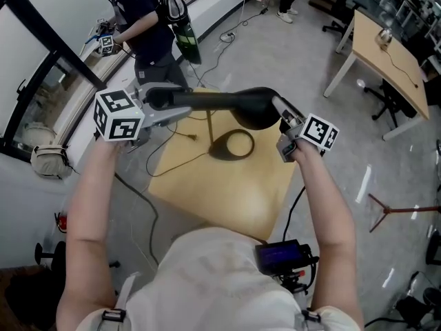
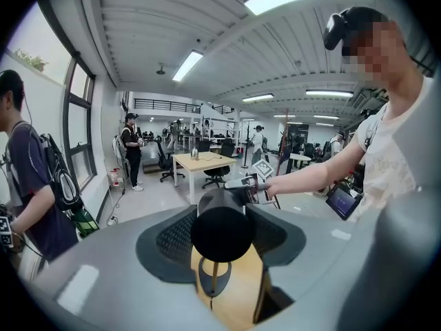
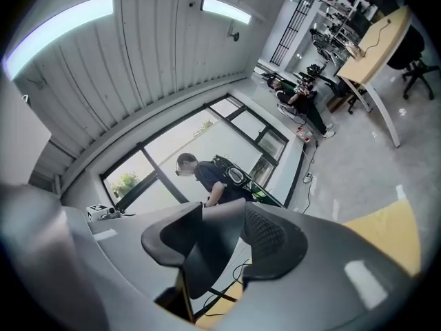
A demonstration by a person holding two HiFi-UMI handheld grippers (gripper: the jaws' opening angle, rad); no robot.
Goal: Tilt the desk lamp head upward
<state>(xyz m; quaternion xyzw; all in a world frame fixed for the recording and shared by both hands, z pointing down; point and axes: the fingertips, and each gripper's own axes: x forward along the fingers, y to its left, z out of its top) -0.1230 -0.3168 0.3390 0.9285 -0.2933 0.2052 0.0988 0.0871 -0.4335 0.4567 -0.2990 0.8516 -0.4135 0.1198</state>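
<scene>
- Head view: one black desk lamp (image 1: 220, 101) stands on one small wooden table (image 1: 227, 192). Its arm lies roughly level above the single ring base (image 1: 232, 145), and the lamp head (image 1: 256, 109) is at the arm's right end. There are two grippers, each with one marker cube. The left gripper (image 1: 169, 109) is at the arm's left end and the right gripper (image 1: 284, 119) at the head's right edge. One other person (image 1: 148, 19) stands by the window.
- Left gripper view: the two jaws are clamped on the round black end of the lamp arm (image 2: 222, 233), one pad on each side. The right gripper (image 2: 249, 187) shows beyond it.
- Right gripper view: the two jaws are closed on the black shell of the lamp head (image 3: 207, 261), which fills the gap between them. One person (image 3: 207, 178) is at the window behind.
</scene>
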